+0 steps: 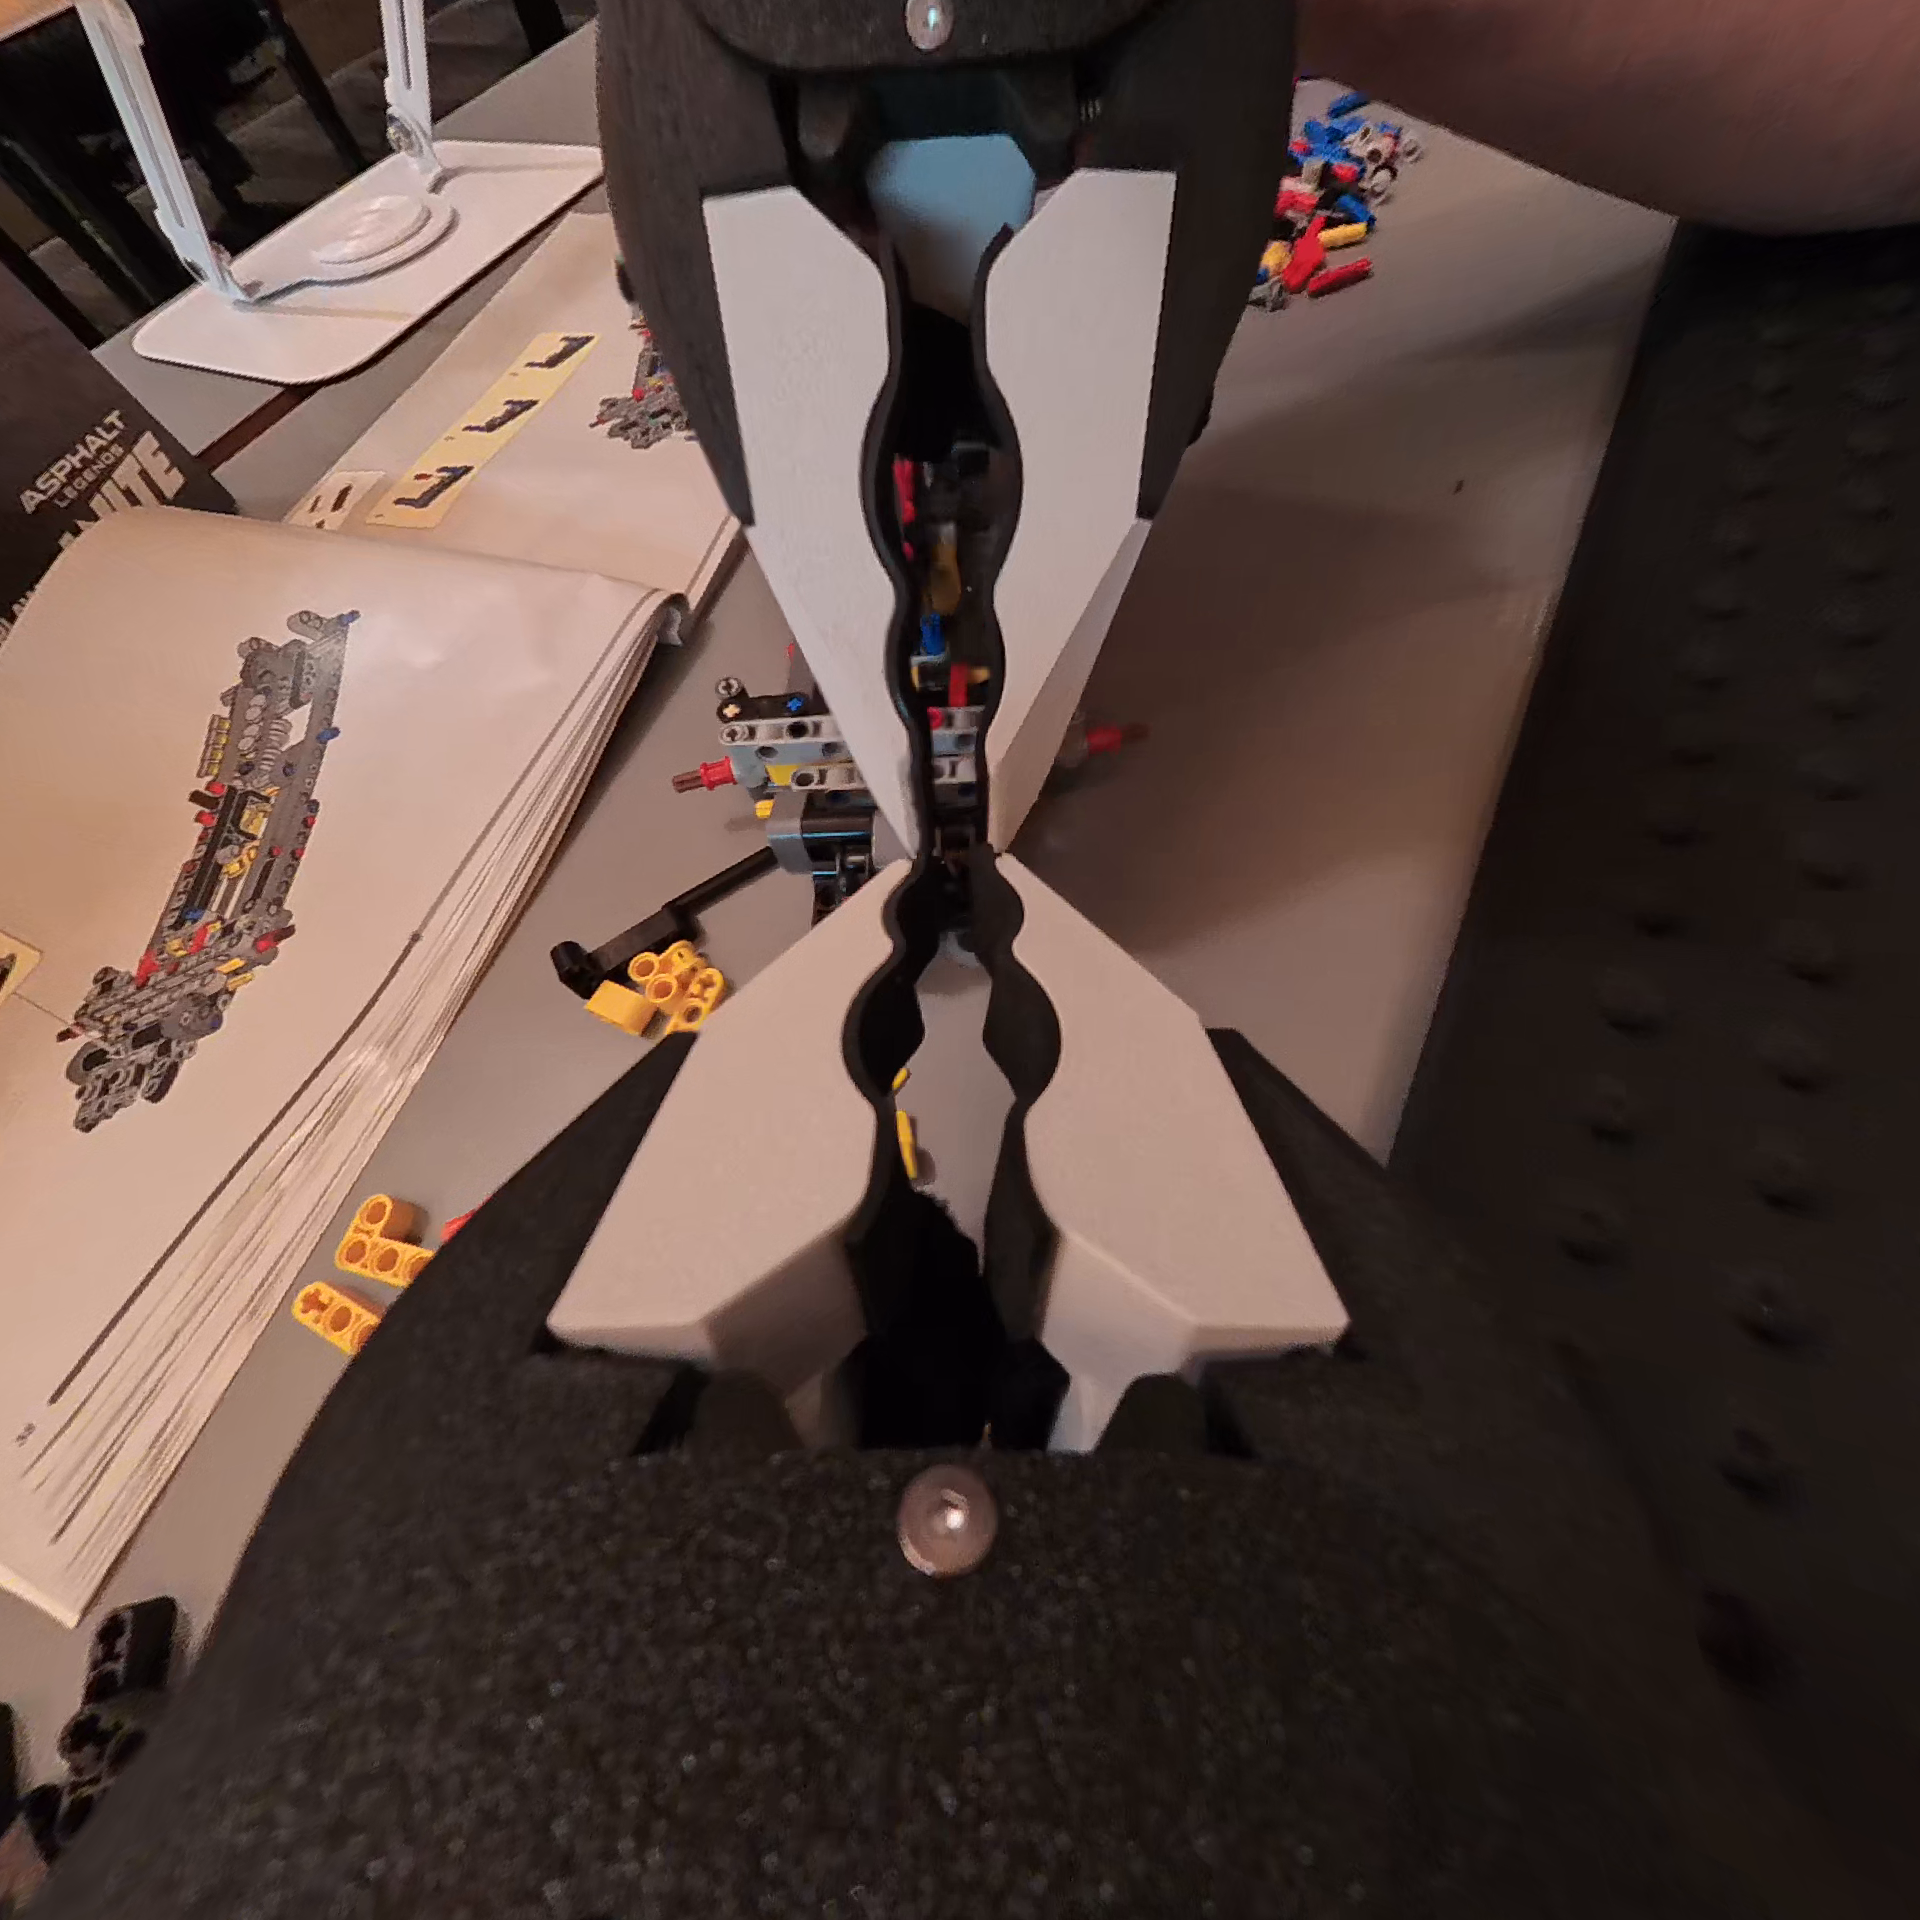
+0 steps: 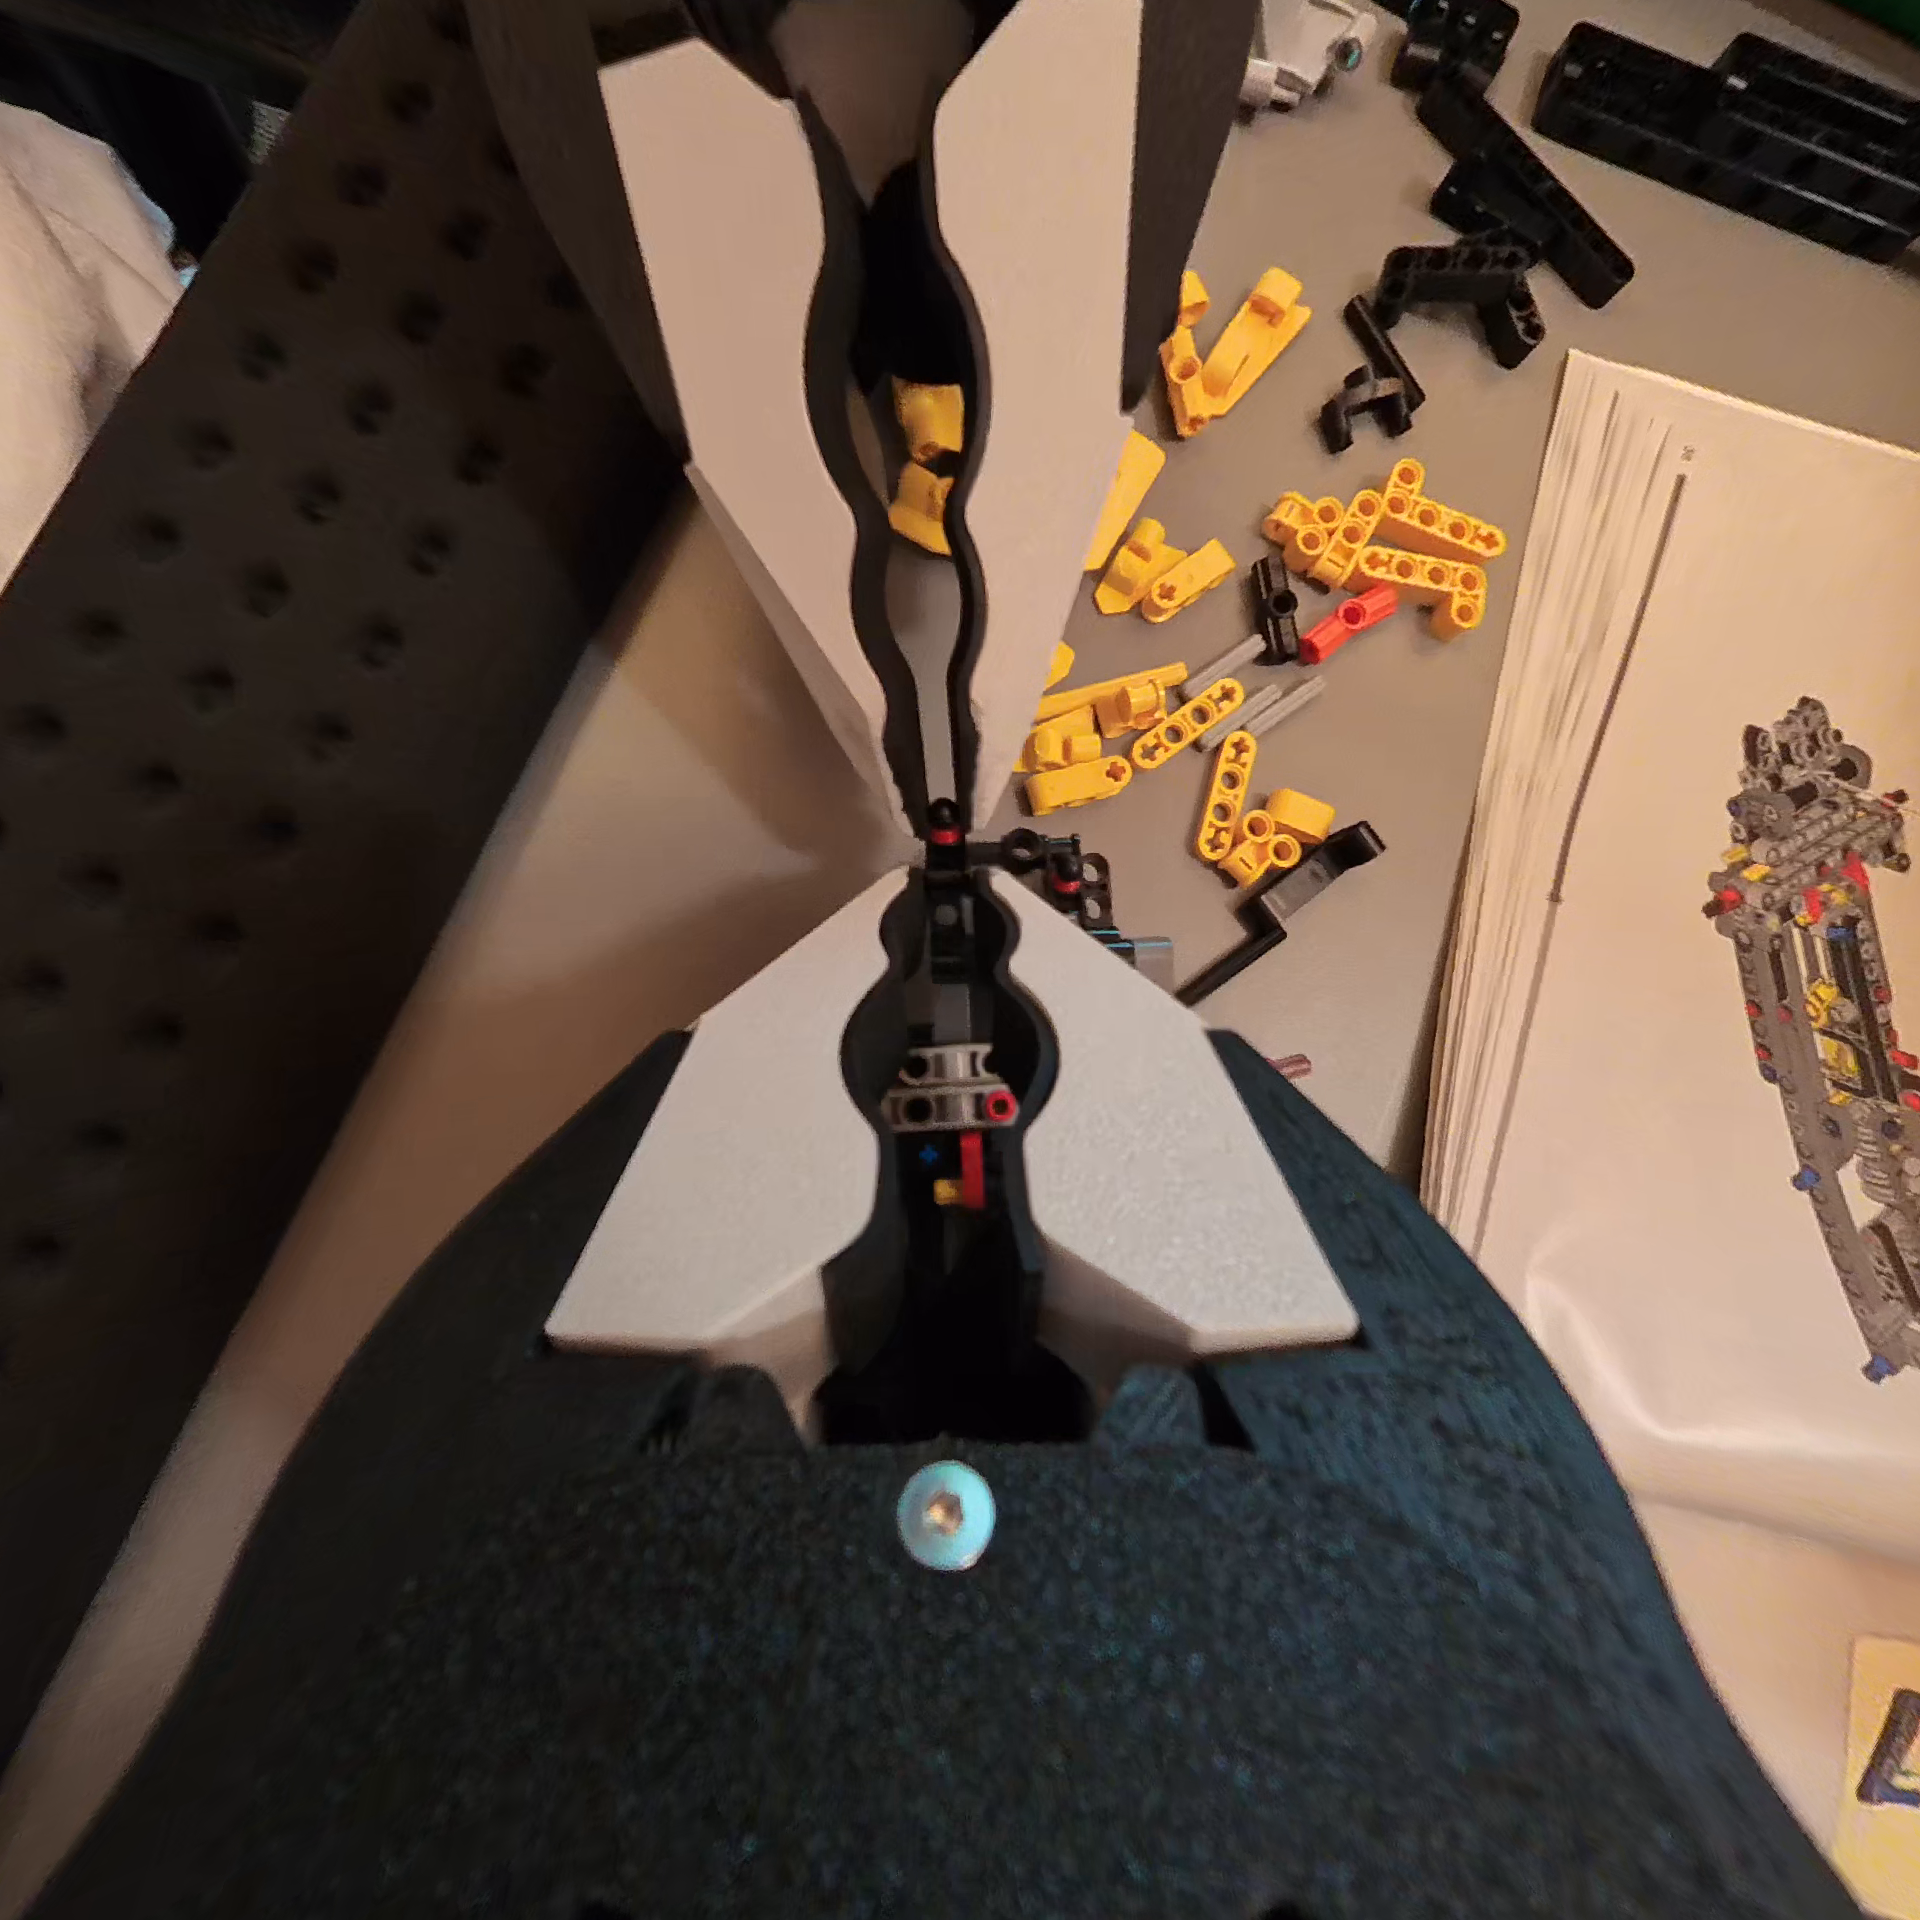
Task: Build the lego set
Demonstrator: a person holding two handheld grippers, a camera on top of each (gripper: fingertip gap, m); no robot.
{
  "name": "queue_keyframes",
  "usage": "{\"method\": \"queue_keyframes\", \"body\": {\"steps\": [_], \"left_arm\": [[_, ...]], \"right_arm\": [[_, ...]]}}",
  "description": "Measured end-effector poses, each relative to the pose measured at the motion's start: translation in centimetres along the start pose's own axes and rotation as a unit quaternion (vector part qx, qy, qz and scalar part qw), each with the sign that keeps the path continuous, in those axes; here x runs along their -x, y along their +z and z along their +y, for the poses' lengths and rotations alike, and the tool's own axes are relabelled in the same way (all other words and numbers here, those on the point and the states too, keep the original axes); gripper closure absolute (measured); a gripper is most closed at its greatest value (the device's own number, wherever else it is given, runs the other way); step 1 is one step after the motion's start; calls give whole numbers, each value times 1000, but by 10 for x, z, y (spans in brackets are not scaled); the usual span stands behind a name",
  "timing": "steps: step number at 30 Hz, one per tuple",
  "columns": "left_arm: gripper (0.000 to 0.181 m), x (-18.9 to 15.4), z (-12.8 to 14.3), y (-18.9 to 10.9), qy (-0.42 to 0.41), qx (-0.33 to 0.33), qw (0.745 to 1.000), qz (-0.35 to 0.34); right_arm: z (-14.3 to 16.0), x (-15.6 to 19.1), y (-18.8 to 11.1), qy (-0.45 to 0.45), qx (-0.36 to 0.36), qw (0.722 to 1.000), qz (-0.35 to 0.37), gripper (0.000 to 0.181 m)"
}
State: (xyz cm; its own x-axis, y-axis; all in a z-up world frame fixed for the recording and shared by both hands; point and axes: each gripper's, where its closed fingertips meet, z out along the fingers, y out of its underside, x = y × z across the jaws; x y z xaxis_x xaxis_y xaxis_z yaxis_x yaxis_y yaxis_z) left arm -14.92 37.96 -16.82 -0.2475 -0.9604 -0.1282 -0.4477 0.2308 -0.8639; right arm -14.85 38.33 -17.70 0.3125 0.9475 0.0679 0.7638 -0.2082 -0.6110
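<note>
Grippers met tip to tip over the table (image 1: 1299, 644), left (image 1: 951, 868) and right (image 2: 940, 868) both pinching the assembly (image 1: 800, 748). Yellow pieces (image 2: 1382, 551) lay loose beside the manual (image 2: 1714, 935).

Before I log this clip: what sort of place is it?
Likely a home or hobby table: an open paper instruction booklet, loose yellow plastic building pieces on a grey tabletop, and a white lamp base.

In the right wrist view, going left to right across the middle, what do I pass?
Dark perforated panel → right gripper meeting the left gripper tip to tip → loose yellow lego pieces on the grey table → open instruction booklet.
</note>
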Motion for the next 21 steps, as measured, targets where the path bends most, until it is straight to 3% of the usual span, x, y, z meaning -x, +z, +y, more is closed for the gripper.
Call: {"method": "queue_keyframes", "body": {"steps": [5,10,16,21], "left_arm": [[178,4,5,6,12,30,999,-16],[178,-2,6,10,24,63,998,-7],[178,-7,9,13,17,101,995,10],[177,-1,11,13,15,104,994,8]], "right_arm": [[-1,-12,-10,0,-6,999,42,137],[4,-12,4,-2,14,999,34,121],[10,-12,11,1,34,999,12,122],[13,-11,14,-9,39,999,10,143]]}}
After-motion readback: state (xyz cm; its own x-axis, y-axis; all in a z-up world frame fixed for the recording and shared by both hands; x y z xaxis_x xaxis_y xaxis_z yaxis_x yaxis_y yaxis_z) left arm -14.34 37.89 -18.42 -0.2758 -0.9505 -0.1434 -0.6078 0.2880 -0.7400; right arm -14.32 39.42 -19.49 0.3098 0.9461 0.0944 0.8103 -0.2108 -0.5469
